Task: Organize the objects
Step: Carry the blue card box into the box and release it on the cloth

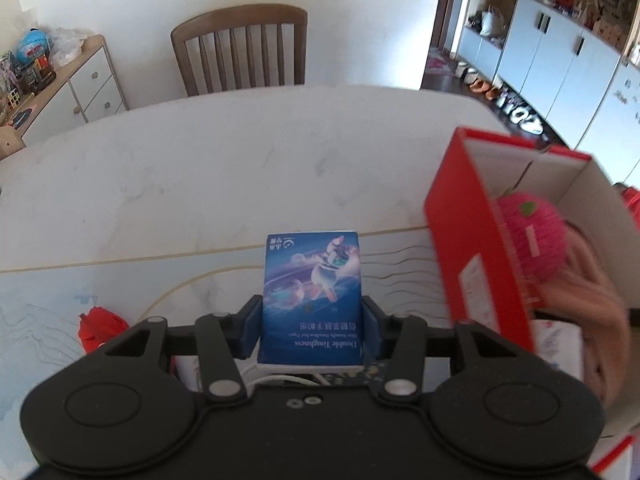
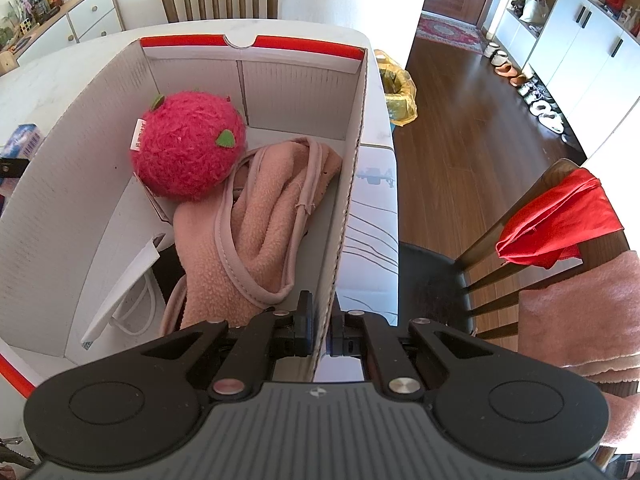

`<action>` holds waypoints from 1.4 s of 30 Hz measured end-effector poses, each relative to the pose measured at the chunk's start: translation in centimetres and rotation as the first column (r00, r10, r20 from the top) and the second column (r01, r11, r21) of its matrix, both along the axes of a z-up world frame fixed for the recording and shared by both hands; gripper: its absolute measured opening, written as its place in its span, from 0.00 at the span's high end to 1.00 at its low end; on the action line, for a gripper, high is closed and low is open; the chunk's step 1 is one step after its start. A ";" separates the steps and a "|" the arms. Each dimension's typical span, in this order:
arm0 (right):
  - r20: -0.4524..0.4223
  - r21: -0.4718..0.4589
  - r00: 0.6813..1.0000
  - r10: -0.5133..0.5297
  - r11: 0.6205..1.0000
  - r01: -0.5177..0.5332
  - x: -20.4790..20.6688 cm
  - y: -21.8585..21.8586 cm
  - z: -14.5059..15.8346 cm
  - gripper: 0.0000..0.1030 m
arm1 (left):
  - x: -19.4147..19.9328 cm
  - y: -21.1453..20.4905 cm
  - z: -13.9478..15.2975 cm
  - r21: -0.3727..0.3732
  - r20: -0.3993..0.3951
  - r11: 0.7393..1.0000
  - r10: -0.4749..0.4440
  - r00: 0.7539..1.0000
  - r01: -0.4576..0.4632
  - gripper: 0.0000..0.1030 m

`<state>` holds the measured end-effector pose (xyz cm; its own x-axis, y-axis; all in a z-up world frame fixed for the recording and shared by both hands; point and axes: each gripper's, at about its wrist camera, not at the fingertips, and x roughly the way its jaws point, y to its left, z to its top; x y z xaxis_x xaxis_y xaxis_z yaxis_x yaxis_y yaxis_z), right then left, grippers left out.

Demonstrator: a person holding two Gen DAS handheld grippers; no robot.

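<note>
Mid-sort: left gripper [image 1: 312,320] clamps the blue tissue pack [image 1: 313,292], right gripper [image 2: 320,330] pinches the red box [image 2: 348,196] wall; next, likely carry pack over the rim and drop it in.

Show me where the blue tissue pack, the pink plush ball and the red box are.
blue tissue pack [image 1: 312,296]: left wrist view, middle of its printed face.
pink plush ball [image 2: 188,146]: right wrist view, centre of its fuzzy surface.
red box [image 2: 304,49]: right wrist view, red far rim.

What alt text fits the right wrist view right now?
The right gripper pinches the side wall of a red-trimmed cardboard box, which holds a fuzzy pink ball and a folded peach fleece garment. A wooden chair stands beside the table.
</note>
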<state>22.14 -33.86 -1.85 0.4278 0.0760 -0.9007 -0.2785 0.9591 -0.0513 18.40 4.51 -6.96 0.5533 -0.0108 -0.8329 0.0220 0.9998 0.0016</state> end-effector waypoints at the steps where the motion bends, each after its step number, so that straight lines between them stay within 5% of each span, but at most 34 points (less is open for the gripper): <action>1: 0.000 0.000 1.000 0.000 1.000 0.000 0.0 0.0 0.0 0.94 | -0.3 -0.2 0.5 -0.010 0.007 1.000 -0.005 1.000 0.005 0.53; 13: 0.001 0.002 1.000 -0.003 1.000 0.003 0.2 0.2 0.1 0.94 | -3.2 -4.9 5.5 -0.075 0.062 0.986 -0.142 0.988 0.147 0.53; 31: 0.008 0.022 1.000 -0.005 1.000 0.004 0.3 0.3 -0.3 0.94 | -4.2 -14.6 3.9 -0.085 -0.002 0.936 -0.342 0.940 0.341 0.53; 42: 0.013 0.034 1.000 -0.002 0.999 0.001 0.2 0.0 -0.4 0.94 | -0.4 -19.6 3.7 -0.071 0.008 0.914 -0.400 0.916 0.400 0.53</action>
<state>22.38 -33.86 -2.23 0.4398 0.1059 -0.8918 -0.2766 0.9607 -0.0224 18.01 -15.04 -3.26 0.4850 -0.2880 -0.8258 0.4201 0.9049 -0.0689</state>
